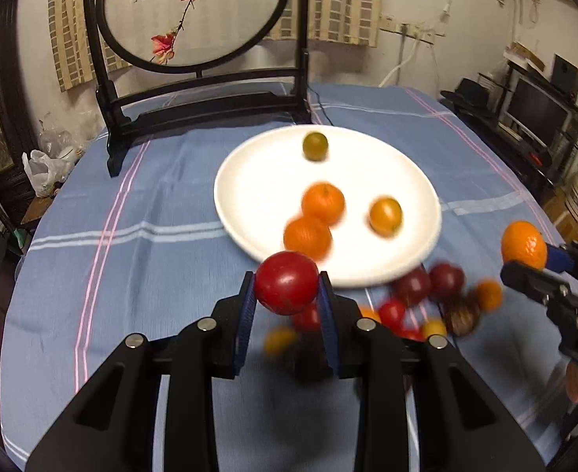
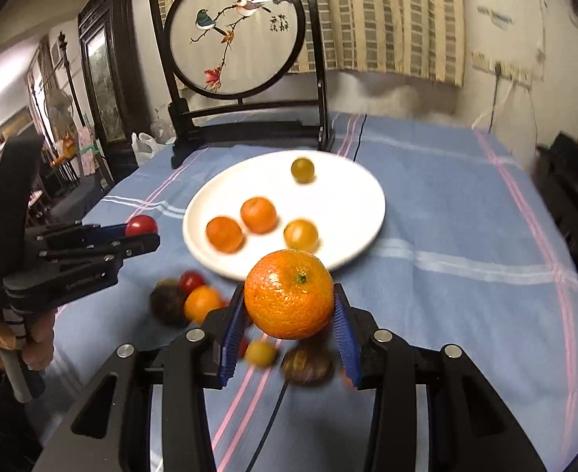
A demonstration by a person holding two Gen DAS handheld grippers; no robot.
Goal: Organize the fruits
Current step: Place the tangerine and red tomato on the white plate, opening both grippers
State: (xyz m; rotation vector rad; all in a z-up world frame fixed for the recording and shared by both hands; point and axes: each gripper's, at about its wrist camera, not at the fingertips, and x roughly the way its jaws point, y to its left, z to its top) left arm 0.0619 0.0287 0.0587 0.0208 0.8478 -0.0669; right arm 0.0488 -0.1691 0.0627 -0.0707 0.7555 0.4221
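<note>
We find very little that can be read. On the round embroidered screen (image 2: 235,37) at the back of the worktop, a few dark brush-written characters stand to the right of the birds, too small and soft for us to make out in either view. On the side of the left gripper's black body (image 2: 86,279), in the right wrist view, a pale line of embossed lettering shows, but it is blurred and we cannot read it.

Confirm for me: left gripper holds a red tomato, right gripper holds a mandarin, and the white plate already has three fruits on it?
Not quite. The white plate holds four fruits, not three, as the right wrist view shows. The rest stands: the left gripper holds the red tomato, the right gripper the mandarin.
</note>
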